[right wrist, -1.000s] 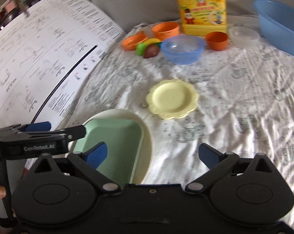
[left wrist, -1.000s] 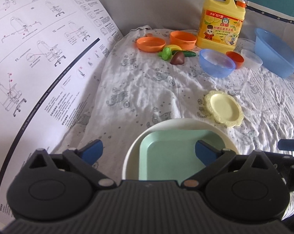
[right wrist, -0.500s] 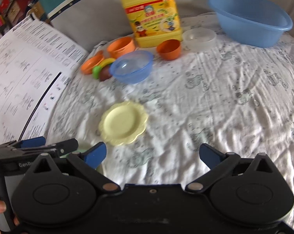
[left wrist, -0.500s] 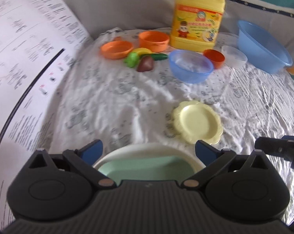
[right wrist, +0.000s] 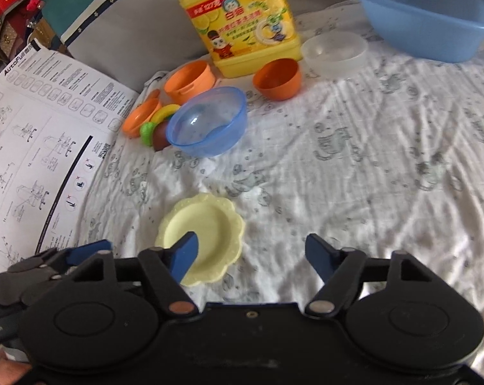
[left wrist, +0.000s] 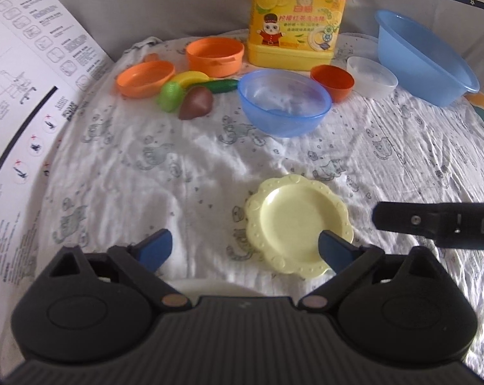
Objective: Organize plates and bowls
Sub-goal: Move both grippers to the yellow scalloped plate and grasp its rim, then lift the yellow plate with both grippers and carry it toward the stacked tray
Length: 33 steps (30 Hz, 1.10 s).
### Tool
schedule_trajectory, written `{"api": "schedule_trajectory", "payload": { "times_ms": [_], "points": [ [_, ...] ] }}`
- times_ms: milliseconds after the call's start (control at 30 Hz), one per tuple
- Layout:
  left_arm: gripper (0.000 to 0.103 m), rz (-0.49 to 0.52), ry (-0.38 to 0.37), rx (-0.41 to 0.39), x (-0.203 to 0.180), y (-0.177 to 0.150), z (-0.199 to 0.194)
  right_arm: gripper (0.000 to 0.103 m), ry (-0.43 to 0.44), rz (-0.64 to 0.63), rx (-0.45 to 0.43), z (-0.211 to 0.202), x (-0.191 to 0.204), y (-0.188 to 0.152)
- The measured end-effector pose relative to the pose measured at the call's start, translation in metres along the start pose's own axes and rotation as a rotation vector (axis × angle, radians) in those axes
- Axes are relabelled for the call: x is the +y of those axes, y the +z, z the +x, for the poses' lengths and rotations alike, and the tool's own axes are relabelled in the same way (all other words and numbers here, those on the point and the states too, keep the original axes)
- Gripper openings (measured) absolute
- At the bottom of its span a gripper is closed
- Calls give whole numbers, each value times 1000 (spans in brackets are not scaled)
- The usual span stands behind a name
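Observation:
A pale yellow scalloped plate lies on the white cloth, just ahead of both grippers; it also shows in the right wrist view. A clear blue bowl stands behind it, also in the right wrist view. An orange plate, an orange dish, a small orange bowl and a clear bowl stand at the back. A white plate rim peeks out under my left gripper, which is open and empty. My right gripper is open and empty.
A yellow detergent jug stands at the back, a blue basin at the back right. Toy fruit lies beside the orange plate. A printed instruction sheet covers the left side. The right gripper's finger reaches in from the right.
Both grippers have pulled back and risen from the white plate with the green tray, which has dropped almost out of view. The yellow plate now lies just ahead of both.

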State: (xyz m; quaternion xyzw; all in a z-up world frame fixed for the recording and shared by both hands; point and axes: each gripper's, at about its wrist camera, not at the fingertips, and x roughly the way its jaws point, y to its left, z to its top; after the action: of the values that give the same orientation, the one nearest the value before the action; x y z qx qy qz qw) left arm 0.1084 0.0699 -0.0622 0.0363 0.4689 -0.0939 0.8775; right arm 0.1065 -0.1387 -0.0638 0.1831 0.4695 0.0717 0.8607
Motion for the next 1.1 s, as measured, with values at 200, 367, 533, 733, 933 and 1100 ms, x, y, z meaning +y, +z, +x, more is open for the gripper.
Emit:
{"api": "schedule_trajectory", "payload": {
  "times_ms": [200, 367, 533, 733, 933, 1100],
  "points": [
    [79, 1, -36, 29, -1, 3, 15, 43, 39, -16, 52, 23, 10, 7],
    [56, -11, -76, 48, 3, 3, 24, 35, 50, -19, 80, 40, 15, 8],
    [51, -7, -96, 46, 3, 3, 26, 31, 46, -4, 72, 49, 12, 5],
    [50, 8, -92, 36, 0, 1, 27, 30, 44, -52, 47, 52, 17, 1],
    [50, 25, -92, 26, -3, 0, 28, 28, 28, -107, 12, 54, 22, -1],
    [45, 44, -88, 22, -8, -2, 25, 21, -12, -118, 15, 49, 30, -3]
  ]
}}
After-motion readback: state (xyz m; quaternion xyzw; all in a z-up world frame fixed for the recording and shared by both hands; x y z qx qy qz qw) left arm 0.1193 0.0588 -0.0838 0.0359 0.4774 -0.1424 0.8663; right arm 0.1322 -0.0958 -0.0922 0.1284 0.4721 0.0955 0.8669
